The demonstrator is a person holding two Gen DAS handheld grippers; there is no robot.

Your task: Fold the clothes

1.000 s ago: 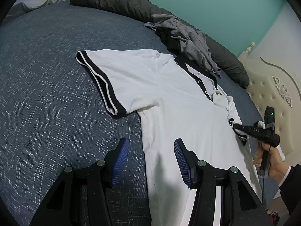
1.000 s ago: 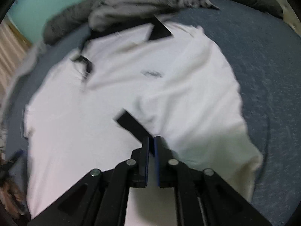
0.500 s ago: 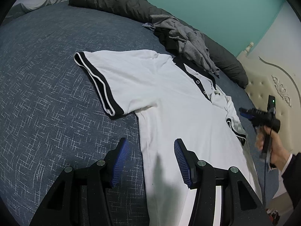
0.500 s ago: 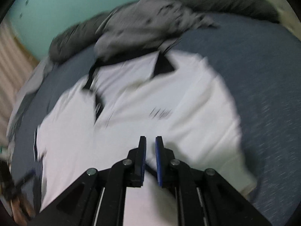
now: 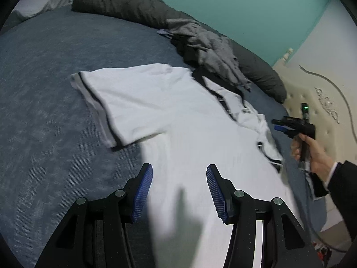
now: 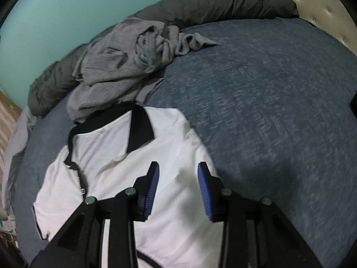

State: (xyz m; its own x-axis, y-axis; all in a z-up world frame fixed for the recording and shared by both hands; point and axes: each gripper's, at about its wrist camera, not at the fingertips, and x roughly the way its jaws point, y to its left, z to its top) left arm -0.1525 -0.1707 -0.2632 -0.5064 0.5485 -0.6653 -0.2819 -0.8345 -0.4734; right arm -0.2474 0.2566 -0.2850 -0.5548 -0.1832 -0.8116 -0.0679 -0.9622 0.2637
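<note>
White polo shirt (image 5: pixel 178 116) lies spread on the blue bed (image 5: pixel 44 111), front up, black collar (image 6: pixel 140 131) toward the far side and one black-trimmed sleeve (image 5: pixel 98 107) stretched flat to the left. The other sleeve, on the right side in the left wrist view, lies folded in over the chest, its black cuff (image 5: pixel 271 159) showing near the shirt's edge.

Left gripper (image 5: pixel 179 189) hangs above the lower body of the shirt, jaws spread with only white cloth showing below the gap, nothing pinched. Its shadow falls on the fabric just ahead of the blue pads.

Right gripper (image 6: pixel 178 189) sits over the shoulder area, jaws apart and just been opening, nothing caught between them. From the left wrist view you can see it lifted clear of the shirt's right edge (image 5: pixel 281 125), held by a hand (image 5: pixel 312 154) in a dark sleeve.

Now the clutter: a crumpled grey garment (image 6: pixel 125 67) is heaped right behind the collar, touching or overlapping it, so the top edge of the shirt is crowded. Behind that runs a long dark grey duvet (image 5: pixel 138 11) along the teal wall (image 5: pixel 223 4). A cream tufted headboard (image 5: pixel 323 93) closes the right side, and a pale pillow (image 5: pixel 38 2) sits at the far left corner. The bed beside the outstretched sleeve is open.
</note>
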